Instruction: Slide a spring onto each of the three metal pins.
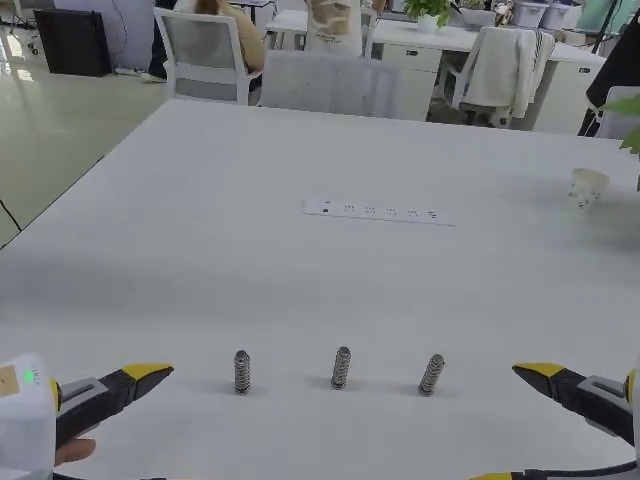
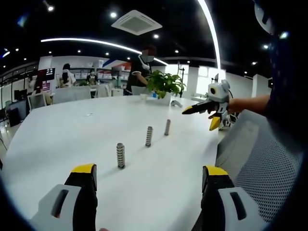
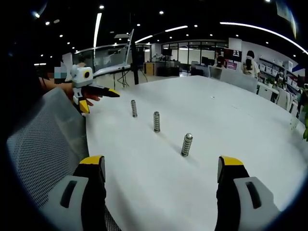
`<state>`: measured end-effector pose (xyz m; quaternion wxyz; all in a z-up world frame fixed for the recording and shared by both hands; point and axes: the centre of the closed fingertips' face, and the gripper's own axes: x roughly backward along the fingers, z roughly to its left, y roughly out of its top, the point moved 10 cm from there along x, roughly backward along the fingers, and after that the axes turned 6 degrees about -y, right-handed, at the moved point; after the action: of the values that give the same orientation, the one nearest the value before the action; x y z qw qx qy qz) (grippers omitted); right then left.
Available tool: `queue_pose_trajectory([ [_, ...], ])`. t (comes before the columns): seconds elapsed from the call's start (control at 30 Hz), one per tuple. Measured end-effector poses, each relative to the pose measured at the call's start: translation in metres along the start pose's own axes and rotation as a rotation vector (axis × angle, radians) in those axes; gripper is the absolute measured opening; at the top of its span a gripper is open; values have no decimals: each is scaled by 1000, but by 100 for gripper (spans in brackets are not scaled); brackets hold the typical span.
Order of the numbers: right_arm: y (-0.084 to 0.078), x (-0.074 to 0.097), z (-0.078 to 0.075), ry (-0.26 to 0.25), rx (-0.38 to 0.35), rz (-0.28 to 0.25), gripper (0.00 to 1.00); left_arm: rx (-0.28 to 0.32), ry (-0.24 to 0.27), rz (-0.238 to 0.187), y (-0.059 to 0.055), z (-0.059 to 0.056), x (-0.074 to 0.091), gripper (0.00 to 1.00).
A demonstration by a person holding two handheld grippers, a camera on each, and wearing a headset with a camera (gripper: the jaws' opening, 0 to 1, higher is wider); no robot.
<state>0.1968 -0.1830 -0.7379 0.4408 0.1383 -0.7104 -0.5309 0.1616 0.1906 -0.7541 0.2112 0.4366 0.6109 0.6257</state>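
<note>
The left gripper (image 2: 149, 169) is hovering at the near left of the white surface (image 1: 300, 280), released, with its jaws spread wide and holding nothing. To its right, 3 pins are standing in a row along the near edge, apart from one another: the left pin (image 1: 242, 372), the middle pin (image 1: 341, 368) and the right pin (image 1: 431, 375) (this 1 is leaning slightly). A spring (image 1: 341, 376) is sitting around each. The right gripper (image 3: 161, 161) is hovering at the near right, likewise released and empty. A power strip (image 1: 378, 211) is lying farther back.
</note>
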Motion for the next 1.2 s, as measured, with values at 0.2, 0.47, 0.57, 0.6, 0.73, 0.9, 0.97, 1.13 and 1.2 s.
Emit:
queue_pose_trajectory([
  [0.2, 0, 0, 0, -1, -5, 2, 99, 30, 9, -19, 0, 1, -1, 97],
  [0.47, 1, 0, 0, -4, -5, 3, 99, 37, 9, -16, -1, 1, -1, 98],
  [0.57, 1, 0, -1, -5, -6, 4, 99, 35, 10, -15, -1, 1, -1, 98],
  [0.6, 1, -1, -1, -5, -8, 4, 99, 36, 10, -15, -1, 1, -1, 98],
  [0.73, 1, -1, -1, -6, -8, 7, 98, 35, 9, -14, -2, 1, -2, 98],
  [0.9, 1, -2, 0, -5, -10, 11, 98, 34, 9, -13, -1, 1, -2, 98],
  [0.97, 1, -3, 0, -6, -12, 12, 98, 33, 9, -13, -1, 2, -2, 98],
  [1.13, 1, -4, -1, -6, -12, 16, 98, 33, 9, -13, -1, 3, -3, 98],
  [1.2, 1, -5, -1, -7, -13, 19, 98, 34, 9, -11, -1, 3, -3, 98],
])
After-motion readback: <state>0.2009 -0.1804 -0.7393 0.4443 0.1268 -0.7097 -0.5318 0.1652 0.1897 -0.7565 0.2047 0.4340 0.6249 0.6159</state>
